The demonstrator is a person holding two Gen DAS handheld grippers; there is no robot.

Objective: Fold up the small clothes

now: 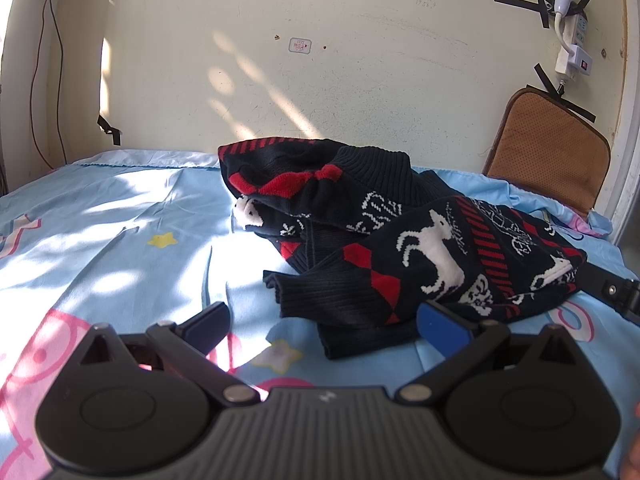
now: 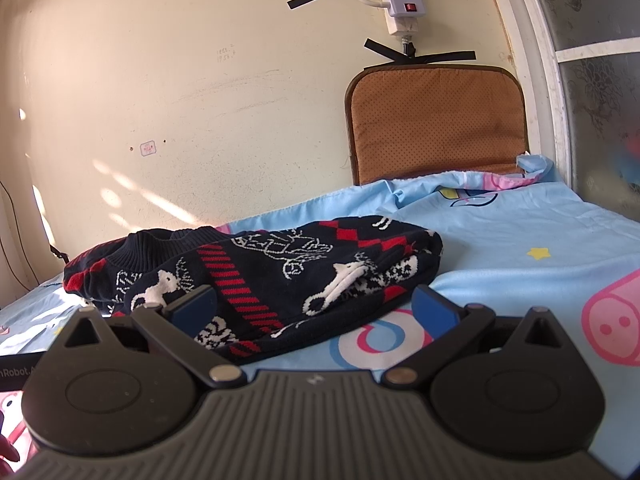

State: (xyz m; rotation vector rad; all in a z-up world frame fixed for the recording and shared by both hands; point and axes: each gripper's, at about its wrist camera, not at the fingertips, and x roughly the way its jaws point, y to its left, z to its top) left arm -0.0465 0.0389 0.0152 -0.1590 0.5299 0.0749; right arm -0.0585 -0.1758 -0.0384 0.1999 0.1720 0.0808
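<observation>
1. Left hand-held gripper (image 1: 322, 322) hangs low over the bed, jaws spread wide and holding nothing; a ribbed cuff of the sweater (image 1: 400, 240) lies between the blue pads, nearer the right one, at 12 o'clock from the gripper body.
2. Right hand-held gripper (image 2: 314, 306) is likewise spread apart and empty, with the sweater's (image 2: 260, 280) near edge lying between its pads; whether the pads touch the knit I cannot tell.
3. Sweater: dark navy knit with red diamonds, red stripes and white deer, bunched in a loose heap on the sheet (image 1: 120, 240), its ribbed collar up at the far side.
4. Sheet (image 2: 520, 260) is light blue with pink cartoon pigs and yellow stars; sunlight falls across it at 10 o'clock in the left view.
5. Cushion (image 2: 436, 124), brown, leans upright against the wall at 1 o'clock beyond the sweater.
6. Power strip (image 2: 400, 0) is taped to the cream wall (image 1: 320, 60) above the cushion, at 12 o'clock in the right view.
</observation>
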